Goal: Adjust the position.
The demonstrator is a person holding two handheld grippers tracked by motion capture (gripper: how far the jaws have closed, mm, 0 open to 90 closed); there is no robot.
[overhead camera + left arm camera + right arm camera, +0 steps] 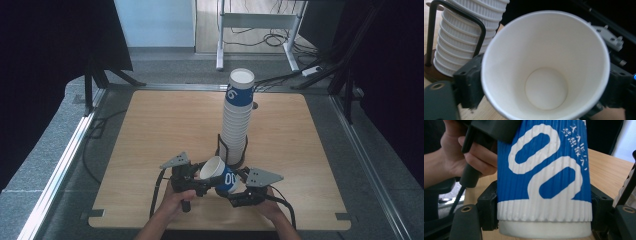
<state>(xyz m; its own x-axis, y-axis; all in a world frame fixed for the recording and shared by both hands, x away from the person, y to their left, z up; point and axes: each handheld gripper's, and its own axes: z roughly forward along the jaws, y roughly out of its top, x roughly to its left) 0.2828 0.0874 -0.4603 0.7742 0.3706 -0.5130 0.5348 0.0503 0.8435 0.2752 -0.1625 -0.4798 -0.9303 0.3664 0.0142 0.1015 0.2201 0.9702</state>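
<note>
The left tool [196, 181] is closed on the rim end of a paper cup [221, 175], its two black jaws pressing the cup's sides just below the rim; in the left gripper view the cup's [545, 65] white inside and round bottom face the camera, with a jaw against each side. The right tool [239, 186] is closed on the same cup near its base. In the right gripper view its jaws clamp the white ribbed band at the bottom of the cup [544, 182], below the blue wall with its large white figures. The cup lies tilted between the two tools, mouth toward the left and up, held above the front part of the tabletop [150, 130].

A hand [176, 202] holds the left tool from below, and another hand [270, 207] holds the right one; both forearms come in from the bottom edge. In the right gripper view the person's left hand [467, 155] wraps the other tool's black handle.

Just behind the held cup stands a tall stack of cups [236, 117], white and ribbed, with a blue cup on top. The stack sits in a black wire holder [231, 150] on a round base. In the left gripper view the stack [465, 35] and a bar of the holder [456, 15] show at upper left. Cables [272, 37] lie on the floor beyond the tabletop.
</note>
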